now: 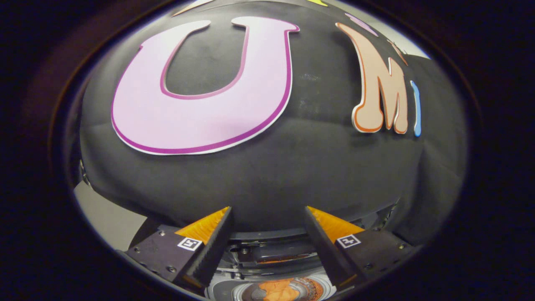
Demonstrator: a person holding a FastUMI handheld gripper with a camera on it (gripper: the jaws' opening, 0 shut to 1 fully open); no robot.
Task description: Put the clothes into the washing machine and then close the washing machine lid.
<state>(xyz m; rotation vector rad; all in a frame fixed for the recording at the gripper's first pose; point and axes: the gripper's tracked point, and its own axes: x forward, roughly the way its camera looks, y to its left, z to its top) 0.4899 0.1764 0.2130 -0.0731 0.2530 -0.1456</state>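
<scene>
Now | gripper [267,211] spread wide, holding nothing | orange clothes [279,290] inside washing machine [267,255] drum, near, between fingers | black cloth wall far

We see an orange crumpled garment [279,289] inside the silver-grey round washing machine drum [234,292], dark grey machine top [267,236] around it, black booth cloth behind, the gripper [267,217] with fingers spread apart, black-and-white square markers on it
</scene>
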